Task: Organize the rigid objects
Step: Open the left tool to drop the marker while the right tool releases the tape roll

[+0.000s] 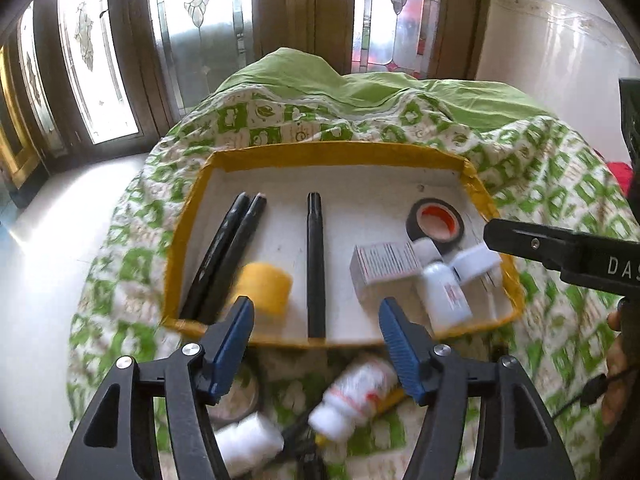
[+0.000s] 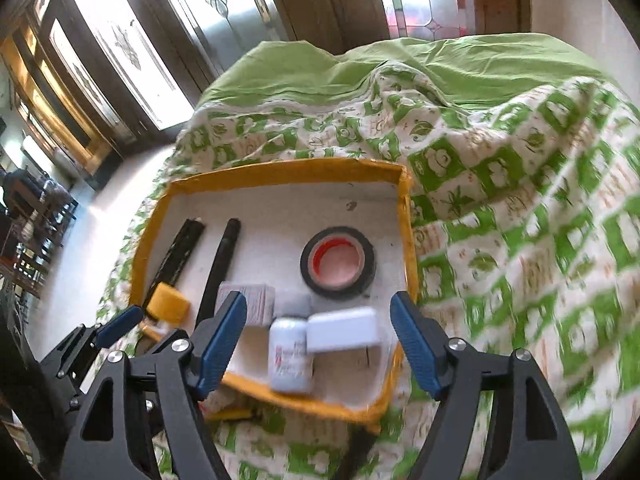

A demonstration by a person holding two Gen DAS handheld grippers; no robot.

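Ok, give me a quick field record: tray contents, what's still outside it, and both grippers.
tray: yellow-rimmed white cardboard tray on green patterned bedcover
inside: three black pens, black tape roll, yellow tape roll, grey printed box, white bottle
outside: white bottle with red label, near edge
left gripper: open, empty
right gripper: open, empty

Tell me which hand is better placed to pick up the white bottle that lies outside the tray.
Probably left. Its open tongs hang right above the white bottle on the cloth; the right wrist view does not show it.
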